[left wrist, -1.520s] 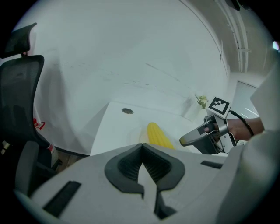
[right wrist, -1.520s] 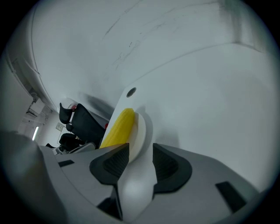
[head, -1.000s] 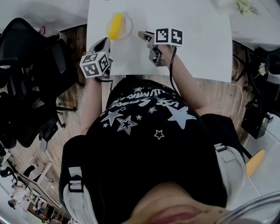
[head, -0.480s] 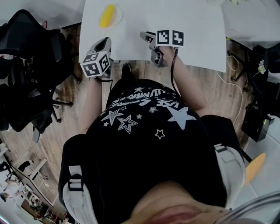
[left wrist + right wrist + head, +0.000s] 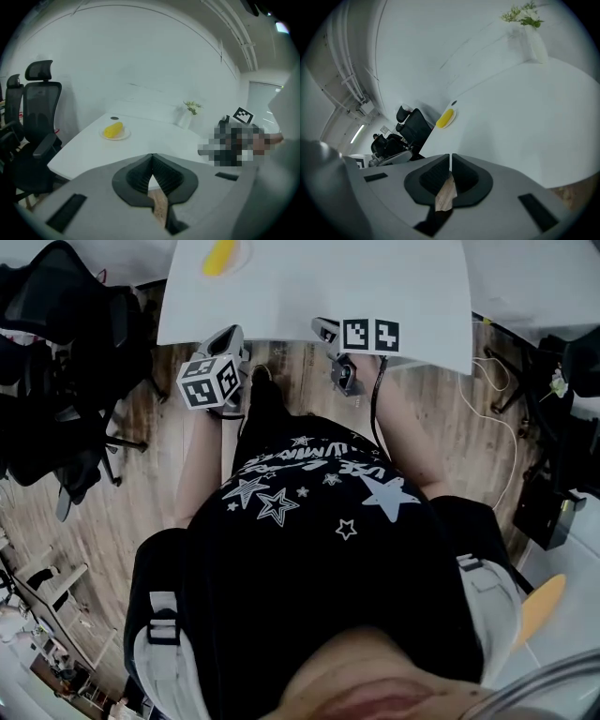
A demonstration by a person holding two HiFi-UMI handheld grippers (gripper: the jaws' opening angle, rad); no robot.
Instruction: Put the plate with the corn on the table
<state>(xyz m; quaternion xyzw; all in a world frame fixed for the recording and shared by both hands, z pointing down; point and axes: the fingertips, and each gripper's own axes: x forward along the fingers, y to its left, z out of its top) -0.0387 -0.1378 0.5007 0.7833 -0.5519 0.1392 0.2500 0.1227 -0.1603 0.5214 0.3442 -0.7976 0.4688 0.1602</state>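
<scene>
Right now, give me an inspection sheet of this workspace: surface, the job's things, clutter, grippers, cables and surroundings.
Surface: white table, mostly bare.
Job's things: plate with the corn rests on the table, near its far left corner.
Clutter: vase with green sprigs; small dark disc beside the plate.
Grippers: left gripper jaws together, empty; right gripper jaws have just been closing, now all but together, nothing between them.
Cables: dark cable from the right gripper; light cable on the floor.
Surroundings: black office chairs, wooden floor.
</scene>
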